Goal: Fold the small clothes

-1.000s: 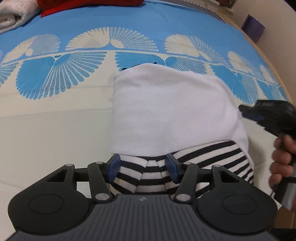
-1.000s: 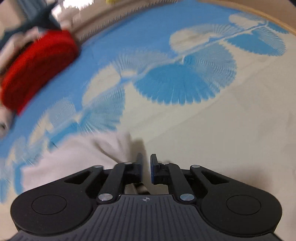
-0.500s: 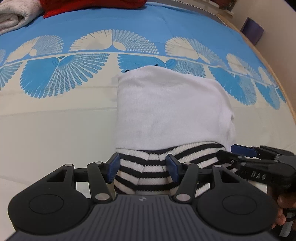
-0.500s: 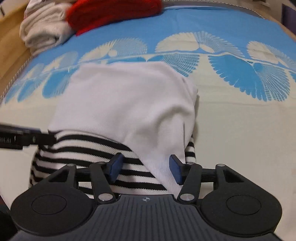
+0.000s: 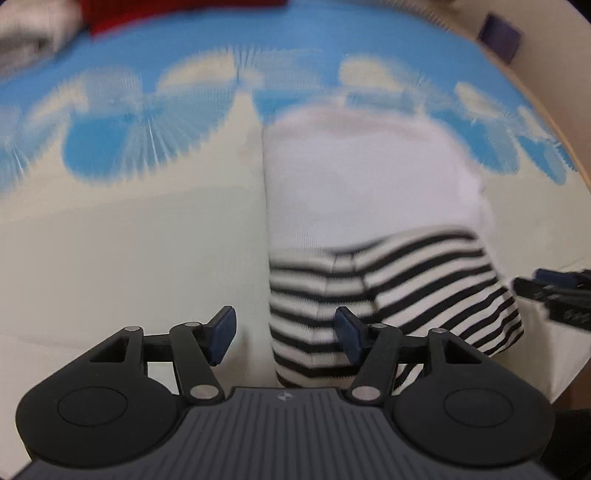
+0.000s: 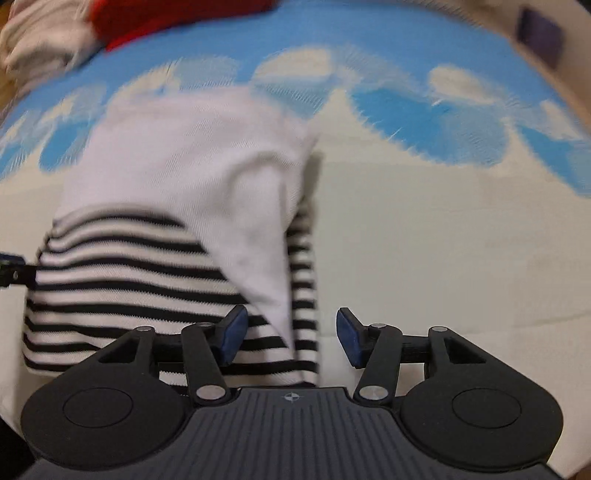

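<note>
A small garment lies folded on the bed: a white body with a black-and-white striped part at the near end. It also shows in the right wrist view, white and striped. My left gripper is open at the garment's near left corner, its jaws straddling the striped edge. My right gripper is open at the near right corner, around the striped edge. Its fingers show at the right of the left wrist view. Both views are motion-blurred.
The bed cover is cream with a blue fan pattern farther away. A red cloth and a folded whitish cloth lie at the far left. A dark purple object sits beyond the bed's far right edge.
Both grippers have pulled back and outward toward the garment's near corners, the left one leftward, the right one rightward. Both stay open. The garment lies as before.
</note>
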